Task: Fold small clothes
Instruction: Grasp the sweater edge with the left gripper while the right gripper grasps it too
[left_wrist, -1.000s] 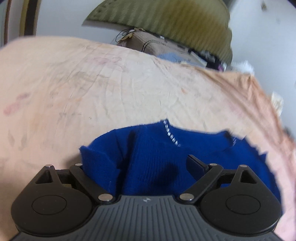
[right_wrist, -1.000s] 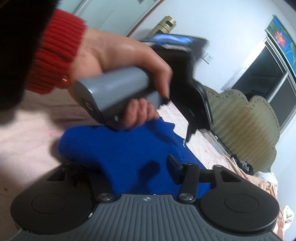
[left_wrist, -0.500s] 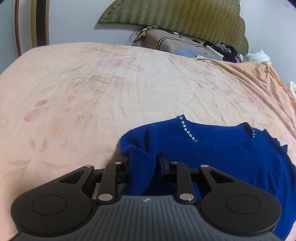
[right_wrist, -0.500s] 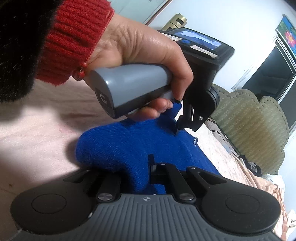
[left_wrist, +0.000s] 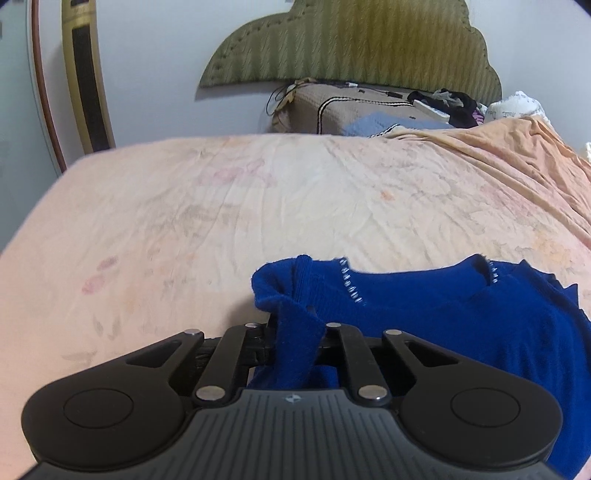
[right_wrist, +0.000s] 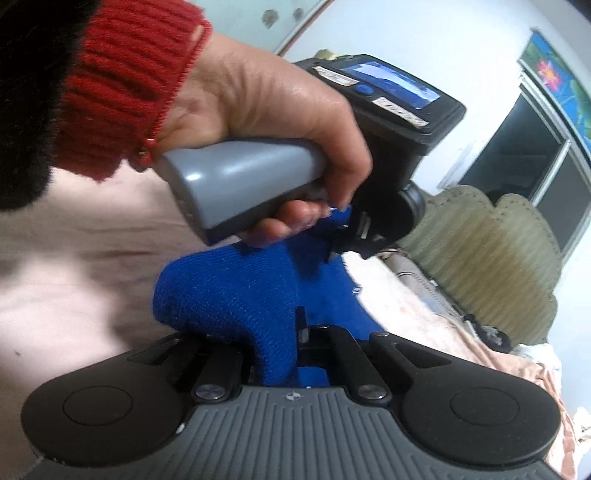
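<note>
I see the left claw (left_wrist: 295, 332) pinching a fold of the blue sweater (left_wrist: 443, 314); bed sheet (left_wrist: 258, 206) lies ahead. The right claw (right_wrist: 284, 339) is clamped on another fold, with the hand (right_wrist: 266, 103) above it.

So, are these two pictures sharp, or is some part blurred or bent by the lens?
Left wrist view: mostly sharp; the fisheye bows the peach floral bedsheet and the green padded headboard. Right wrist view: the blue knitted sweater is sharp near the lens, but the headboard and the far bedsheet are smeared, and the window frame curves.
</note>
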